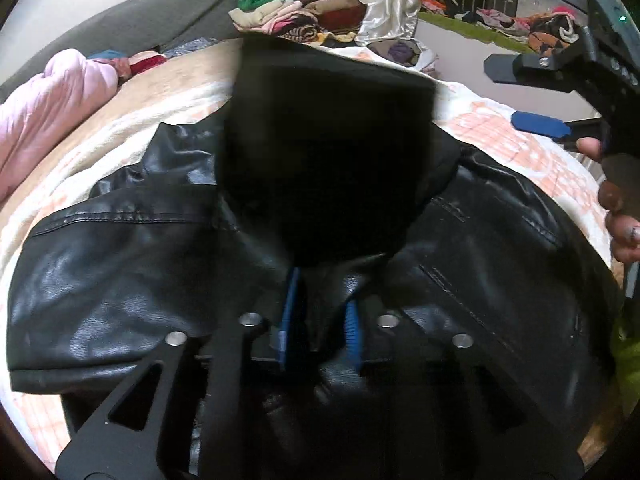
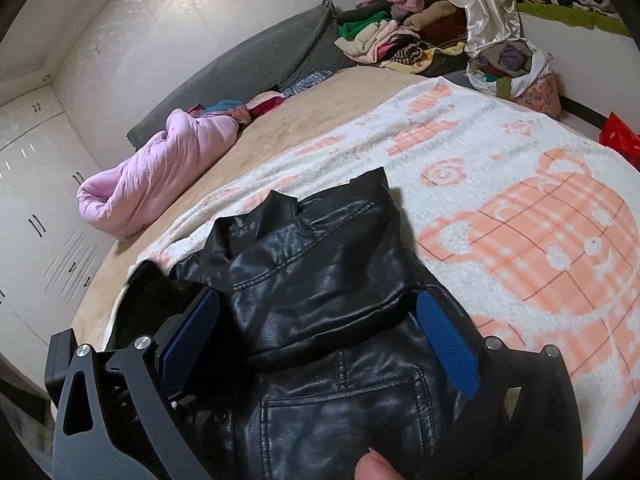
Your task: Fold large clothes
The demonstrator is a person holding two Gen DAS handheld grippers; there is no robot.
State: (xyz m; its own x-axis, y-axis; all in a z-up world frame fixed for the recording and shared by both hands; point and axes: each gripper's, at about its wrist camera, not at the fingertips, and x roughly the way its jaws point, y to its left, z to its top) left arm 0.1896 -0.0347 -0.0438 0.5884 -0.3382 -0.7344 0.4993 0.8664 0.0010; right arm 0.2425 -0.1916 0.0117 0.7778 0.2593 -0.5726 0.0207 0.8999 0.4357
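A black leather jacket [image 1: 140,280] [image 2: 320,260] lies on a white-and-orange blanket [image 2: 520,220] on the bed. Its matt black hood [image 1: 320,140] stands blurred above the collar. My left gripper [image 1: 322,296] sits low over the collar, its blue pads a little apart, with a fold of leather in the narrow gap. My right gripper [image 1: 502,94] hovers over the blanket at the jacket's far right side, wide open with nothing between its fingers. In the right wrist view the right gripper [image 2: 318,298] frames the jacket's folded part without touching it. A person's fingers [image 1: 616,208] hold its handle.
A rolled pink quilt [image 2: 160,176] lies at the bed's left side by a grey headboard cushion [image 2: 260,60]. A pile of clothes [image 2: 400,36] and a stuffed bag [image 2: 516,68] sit beyond the bed's far end. White cupboards [image 2: 36,200] line the left wall.
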